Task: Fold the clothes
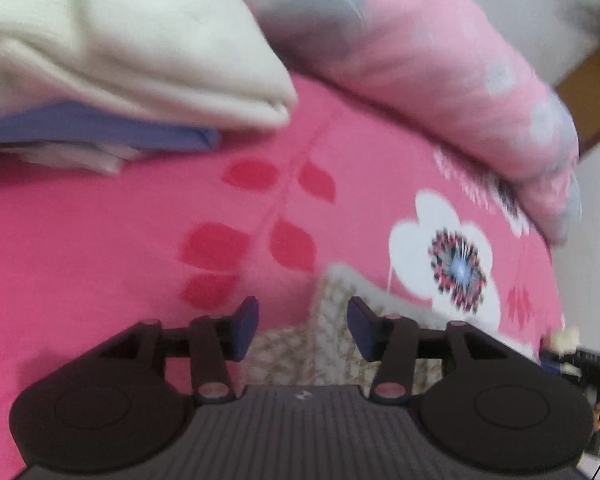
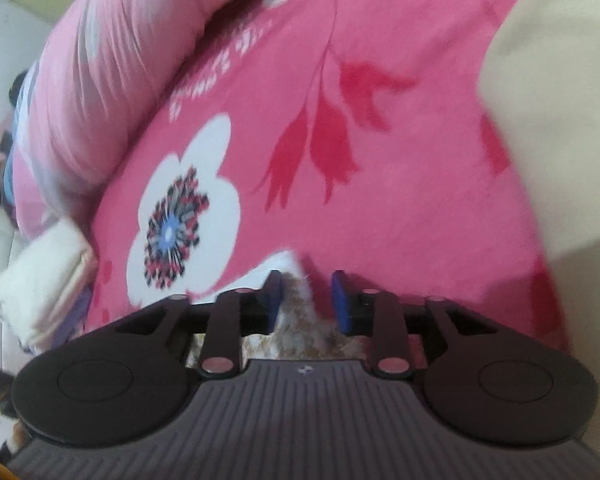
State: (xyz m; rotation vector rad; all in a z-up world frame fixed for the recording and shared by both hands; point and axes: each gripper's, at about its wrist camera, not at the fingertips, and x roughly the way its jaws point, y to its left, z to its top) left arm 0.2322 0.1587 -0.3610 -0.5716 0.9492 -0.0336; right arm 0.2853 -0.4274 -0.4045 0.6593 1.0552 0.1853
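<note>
1. At the far left of the left wrist view, a stack of folded clothes [image 1: 112,80] lies on the pink floral bedsheet [image 1: 100,232]: a cream knit piece on top, a lilac layer and a white one beneath.
2. The left gripper [image 1: 302,326] hangs with its blue pads apart; a small beige patterned cloth with a white edge [image 1: 332,320] lies between and below them, not pinched.
3. Right of that, a rolled pink-and-grey quilt [image 1: 440,80] lines the bed's edge.
4. In the right wrist view, the right gripper [image 2: 306,300] is likewise parted, the same beige cloth [image 2: 300,320] showing in the gap, with no pad pressing it.
5. Judgement: this looks like a release after laying down a fold, or the instant before a fresh grasp; blur keeps me from telling which.
6. The next move likely calls for finding a free edge or corner of the beige cloth and closing both grippers squarely on it.
</note>
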